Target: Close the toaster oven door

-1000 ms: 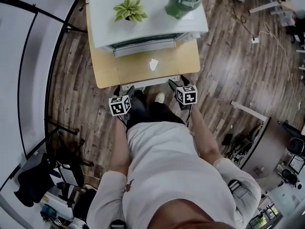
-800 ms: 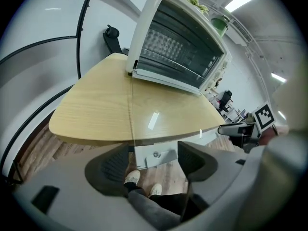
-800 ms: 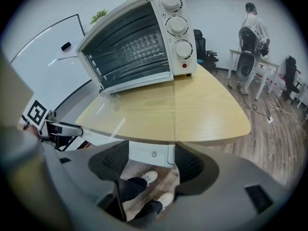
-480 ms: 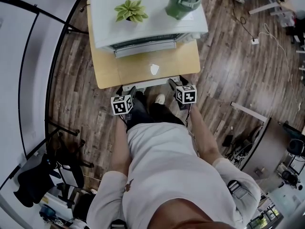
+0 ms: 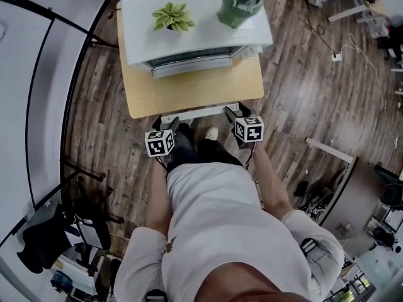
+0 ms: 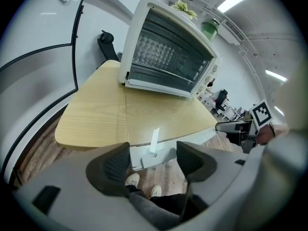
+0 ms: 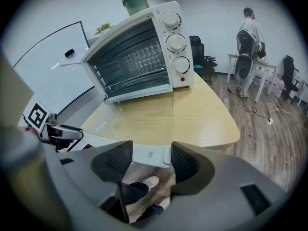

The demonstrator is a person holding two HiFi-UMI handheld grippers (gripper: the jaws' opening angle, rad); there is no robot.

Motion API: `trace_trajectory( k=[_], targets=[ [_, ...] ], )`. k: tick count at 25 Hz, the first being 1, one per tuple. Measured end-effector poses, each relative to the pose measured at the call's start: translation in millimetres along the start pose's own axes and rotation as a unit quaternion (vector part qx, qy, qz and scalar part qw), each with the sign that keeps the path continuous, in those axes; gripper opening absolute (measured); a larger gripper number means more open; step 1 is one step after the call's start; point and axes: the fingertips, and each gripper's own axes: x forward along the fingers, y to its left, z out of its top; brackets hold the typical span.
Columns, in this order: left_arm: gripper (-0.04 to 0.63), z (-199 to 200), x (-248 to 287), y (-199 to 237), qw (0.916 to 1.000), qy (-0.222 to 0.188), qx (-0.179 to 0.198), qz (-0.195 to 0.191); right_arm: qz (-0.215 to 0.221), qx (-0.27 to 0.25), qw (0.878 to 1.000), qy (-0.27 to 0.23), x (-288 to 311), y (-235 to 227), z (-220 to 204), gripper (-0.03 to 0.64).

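Note:
A white toaster oven (image 5: 195,24) stands at the back of a wooden table (image 5: 141,99). Its glass door (image 5: 198,87) hangs open and lies flat over the tabletop, with the white handle bar (image 5: 198,112) at the near edge. My left gripper (image 5: 172,123) is at the handle's left end and my right gripper (image 5: 232,112) at its right end. In the left gripper view the handle (image 6: 144,158) shows just beyond my left gripper (image 6: 153,161). Its jaws have just been closing, but nothing is pressed between the pads. My right gripper (image 7: 147,160) is open before the handle (image 7: 144,154).
A small potted plant (image 5: 171,16) and a green jar (image 5: 239,2) sit on top of the oven. Three knobs (image 7: 175,42) are on its right front. A person (image 7: 248,32) stands by desks far to the right. My own legs and shoes (image 5: 211,131) are below the table edge.
Both grippers have hardly moved. A bright glint on the door glass has gone.

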Motion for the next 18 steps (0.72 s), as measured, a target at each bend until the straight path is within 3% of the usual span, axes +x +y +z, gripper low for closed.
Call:
trace_trajectory(
  k=[18],
  targets=[
    [0.31,32,-37,-14,0.9986,-0.05,-0.014,-0.009,0.023,0.045,0.997,-0.065,-34,9,34,0.241]
  ],
)
